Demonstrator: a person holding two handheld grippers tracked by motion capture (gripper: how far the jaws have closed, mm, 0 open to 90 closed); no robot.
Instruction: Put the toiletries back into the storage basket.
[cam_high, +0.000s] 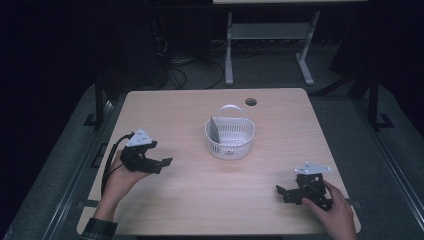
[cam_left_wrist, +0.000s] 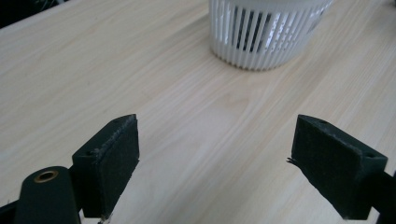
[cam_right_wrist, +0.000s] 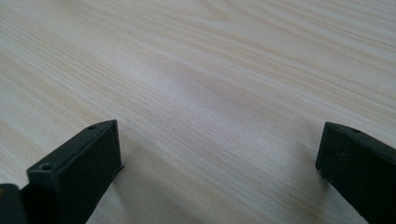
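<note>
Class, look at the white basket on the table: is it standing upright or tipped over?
Upright. The white basket sits on its base on the table, rim up, handle arching above; a grey flat piece leans inside.

room dark | grey floor | white desk frame behind

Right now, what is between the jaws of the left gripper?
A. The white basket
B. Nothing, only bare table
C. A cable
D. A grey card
B: in the left gripper view the left gripper stands open over bare wooden table, the white slotted basket farther ahead.
</note>
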